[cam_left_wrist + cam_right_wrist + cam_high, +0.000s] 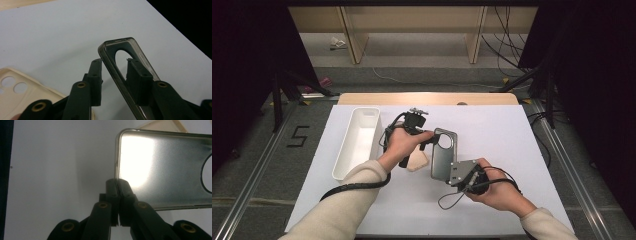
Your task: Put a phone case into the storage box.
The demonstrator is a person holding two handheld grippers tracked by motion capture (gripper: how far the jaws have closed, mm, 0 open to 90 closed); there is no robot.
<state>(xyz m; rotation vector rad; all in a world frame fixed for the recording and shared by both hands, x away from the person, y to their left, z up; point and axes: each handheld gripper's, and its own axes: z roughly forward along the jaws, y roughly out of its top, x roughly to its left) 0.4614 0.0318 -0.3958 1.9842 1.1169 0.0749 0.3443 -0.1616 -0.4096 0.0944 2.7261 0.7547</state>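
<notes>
Desk (492,120): pale wood top, far edge showing, covered by a white sheet (512,150); it stands on a grey carpeted floor (422,55) with metal rails (562,150) running along both sides. Behind the desk, light wooden shelf supports (354,35) rise from the floor, with black cables (507,45) trailing at right. Dark curtains (242,75) close in both sides; a black "5" marking (298,136) sits on the floor at left, and the lighting is even and from above.
</notes>
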